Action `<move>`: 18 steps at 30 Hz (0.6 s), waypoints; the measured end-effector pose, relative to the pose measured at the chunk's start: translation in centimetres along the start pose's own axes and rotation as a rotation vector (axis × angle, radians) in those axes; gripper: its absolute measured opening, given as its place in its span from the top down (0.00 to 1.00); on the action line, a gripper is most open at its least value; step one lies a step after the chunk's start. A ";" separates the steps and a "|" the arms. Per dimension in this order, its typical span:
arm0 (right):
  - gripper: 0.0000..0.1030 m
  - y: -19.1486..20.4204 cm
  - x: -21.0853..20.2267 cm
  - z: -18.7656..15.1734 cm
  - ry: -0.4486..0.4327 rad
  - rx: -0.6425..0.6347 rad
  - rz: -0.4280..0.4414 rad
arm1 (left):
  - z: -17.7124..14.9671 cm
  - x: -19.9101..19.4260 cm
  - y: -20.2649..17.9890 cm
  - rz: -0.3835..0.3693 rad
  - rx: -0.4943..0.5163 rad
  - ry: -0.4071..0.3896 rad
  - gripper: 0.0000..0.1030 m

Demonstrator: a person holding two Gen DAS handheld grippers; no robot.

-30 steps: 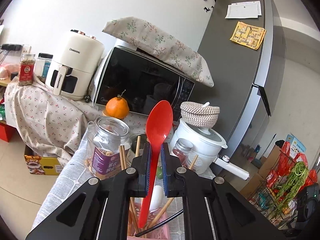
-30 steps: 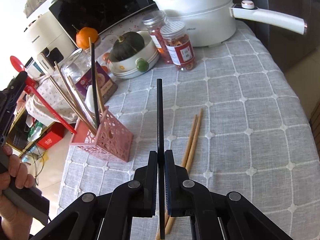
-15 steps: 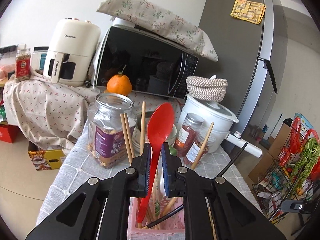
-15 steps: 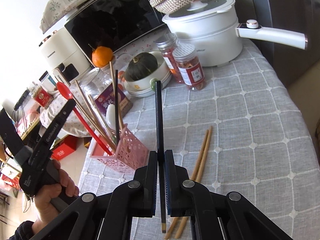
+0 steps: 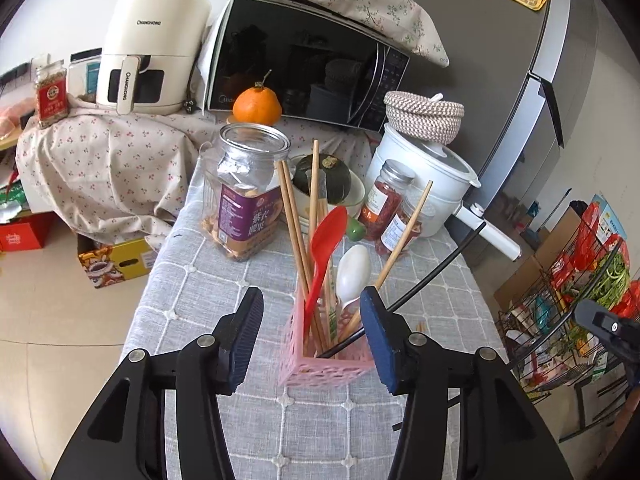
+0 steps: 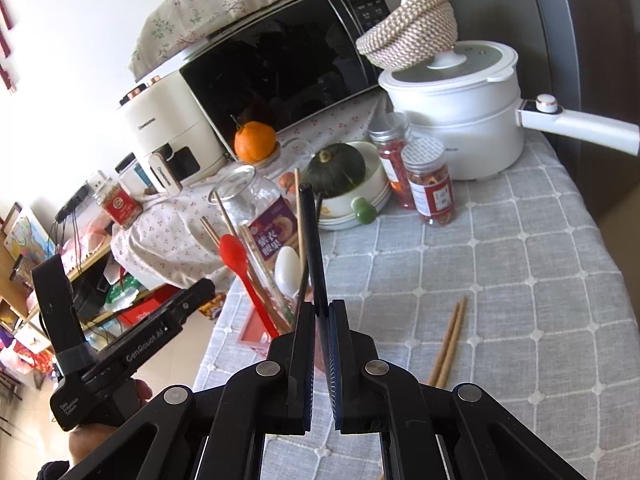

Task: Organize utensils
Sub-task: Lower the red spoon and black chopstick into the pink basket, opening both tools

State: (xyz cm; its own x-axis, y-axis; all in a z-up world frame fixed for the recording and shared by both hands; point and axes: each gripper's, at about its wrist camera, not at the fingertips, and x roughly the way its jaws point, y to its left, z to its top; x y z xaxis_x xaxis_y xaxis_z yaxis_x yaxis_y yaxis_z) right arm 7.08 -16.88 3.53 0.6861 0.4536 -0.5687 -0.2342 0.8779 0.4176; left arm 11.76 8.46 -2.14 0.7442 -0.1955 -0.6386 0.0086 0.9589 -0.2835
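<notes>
Left gripper (image 5: 311, 334) jaws opening, red spoon (image 5: 325, 246) free, standing in pink holder (image 5: 326, 364). Right gripper (image 6: 319, 354) clamps black chopstick (image 6: 313, 248) upright; holder sits down-left, next drop there imo.

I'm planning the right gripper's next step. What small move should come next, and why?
Probably carry the black chopstick over the pink holder and lower it in. The right gripper is shut on it, while the left gripper is opening, its red spoon already standing in the holder.
</notes>
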 end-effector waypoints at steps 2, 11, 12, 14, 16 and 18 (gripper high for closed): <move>0.95 0.8 -0.3 0.4 -0.018 -0.010 0.013 | -0.4 -0.1 0.5 0.022 -0.008 0.049 0.46; 0.96 3.7 0.0 2.5 -0.113 -0.006 0.057 | -2.2 1.1 2.4 0.063 0.013 0.194 0.46; 0.96 3.9 0.1 2.6 -0.124 -0.003 0.062 | -2.3 1.3 2.5 0.063 0.013 0.204 0.46; 0.96 4.4 0.3 3.0 -0.148 -0.002 0.065 | -2.4 1.4 2.8 0.055 0.007 0.216 0.46; 0.96 4.8 0.7 3.3 -0.170 -0.002 0.067 | -2.3 1.4 3.0 0.048 0.002 0.224 0.46; 0.96 5.0 1.2 3.5 -0.187 -0.007 0.060 | -2.2 1.3 3.0 0.039 0.001 0.228 0.46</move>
State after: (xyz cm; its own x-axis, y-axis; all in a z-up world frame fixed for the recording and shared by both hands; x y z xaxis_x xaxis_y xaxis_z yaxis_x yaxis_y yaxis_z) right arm 9.20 -12.45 7.43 0.7866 0.4692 -0.4015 -0.2828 0.8517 0.4412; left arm 11.23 10.64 -5.42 0.5742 -0.1995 -0.7940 -0.0163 0.9669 -0.2547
